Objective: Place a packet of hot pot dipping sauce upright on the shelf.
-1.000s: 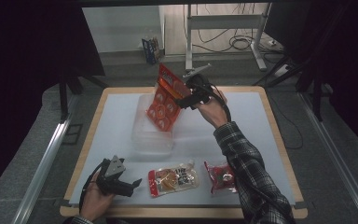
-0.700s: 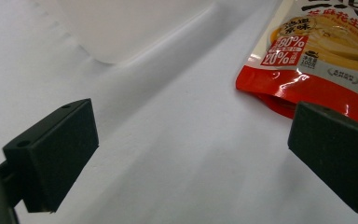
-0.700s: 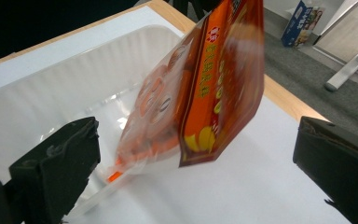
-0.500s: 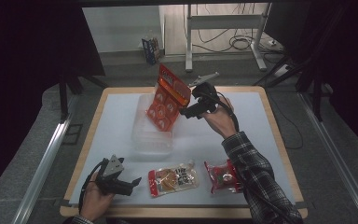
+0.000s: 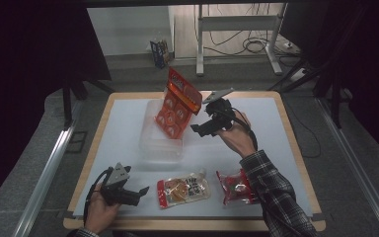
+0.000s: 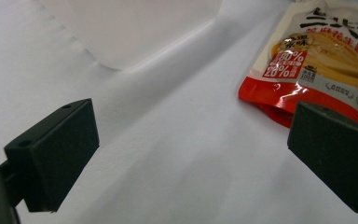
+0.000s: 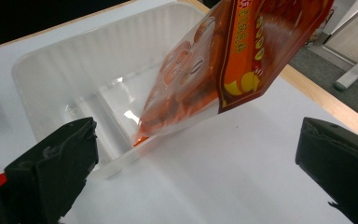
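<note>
An orange snack bag (image 5: 176, 104) stands tilted in a clear plastic container (image 5: 154, 143) at mid table, its lower end resting at the container's right rim (image 7: 121, 161). My right gripper (image 5: 200, 129) hangs just right of the bag, open and apart from it; in the right gripper view the bag (image 7: 233, 56) is beyond the wide-spread jaws of the right gripper (image 7: 196, 172). My left gripper (image 5: 139, 192) rests open at the front left of the table. A yellow-and-red noodle pouch (image 6: 317, 60) lies just ahead of its right jaw.
The noodle pouch (image 5: 183, 188) lies flat near the front edge, and a small red pouch (image 5: 233, 186) lies beside the right forearm. The white table top (image 5: 276, 143) has a wooden border. Desk legs and cables stand beyond the far edge.
My right gripper has let go of the orange bag and drawn back to the right and toward the person. The bag stays leaning in the container. The left gripper has not moved.
</note>
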`<state>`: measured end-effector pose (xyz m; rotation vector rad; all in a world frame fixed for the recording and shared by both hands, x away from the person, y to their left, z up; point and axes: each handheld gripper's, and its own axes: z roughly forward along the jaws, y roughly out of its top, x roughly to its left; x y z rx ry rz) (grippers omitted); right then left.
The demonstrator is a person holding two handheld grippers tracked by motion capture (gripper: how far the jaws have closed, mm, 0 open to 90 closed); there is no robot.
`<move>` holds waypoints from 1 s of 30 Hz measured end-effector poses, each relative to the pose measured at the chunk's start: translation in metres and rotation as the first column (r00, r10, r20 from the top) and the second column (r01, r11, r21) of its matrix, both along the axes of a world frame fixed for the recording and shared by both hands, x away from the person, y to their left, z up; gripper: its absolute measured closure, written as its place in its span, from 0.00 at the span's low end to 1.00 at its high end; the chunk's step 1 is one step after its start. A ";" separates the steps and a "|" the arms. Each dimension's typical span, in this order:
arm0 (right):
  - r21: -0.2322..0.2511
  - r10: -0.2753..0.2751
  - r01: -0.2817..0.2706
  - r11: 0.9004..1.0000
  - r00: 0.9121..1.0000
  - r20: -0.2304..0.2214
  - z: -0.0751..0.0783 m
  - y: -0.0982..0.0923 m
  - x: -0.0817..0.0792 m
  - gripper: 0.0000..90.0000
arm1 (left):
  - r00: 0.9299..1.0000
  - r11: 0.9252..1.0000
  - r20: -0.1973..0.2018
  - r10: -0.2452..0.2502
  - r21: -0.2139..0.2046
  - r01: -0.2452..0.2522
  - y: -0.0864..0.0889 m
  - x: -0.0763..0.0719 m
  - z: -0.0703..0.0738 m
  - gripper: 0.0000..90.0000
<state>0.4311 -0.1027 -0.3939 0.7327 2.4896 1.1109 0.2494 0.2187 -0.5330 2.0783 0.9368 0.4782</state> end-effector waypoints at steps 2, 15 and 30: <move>0.020 -0.006 0.007 1.000 1.000 -0.009 -0.003 -0.002 -0.005 0.00 | 1.000 1.000 0.000 0.003 0.013 -0.003 -0.001 0.000 0.000 0.01; 0.054 0.008 -0.007 0.999 1.000 -0.010 -0.013 -0.013 -0.031 0.00 | 1.000 0.999 -0.006 0.001 0.041 -0.001 -0.004 -0.001 -0.001 0.01; 0.105 0.042 -0.041 0.994 0.999 -0.015 -0.027 -0.026 -0.057 0.00 | 1.000 0.997 -0.010 -0.003 0.073 0.004 -0.007 -0.001 -0.002 0.00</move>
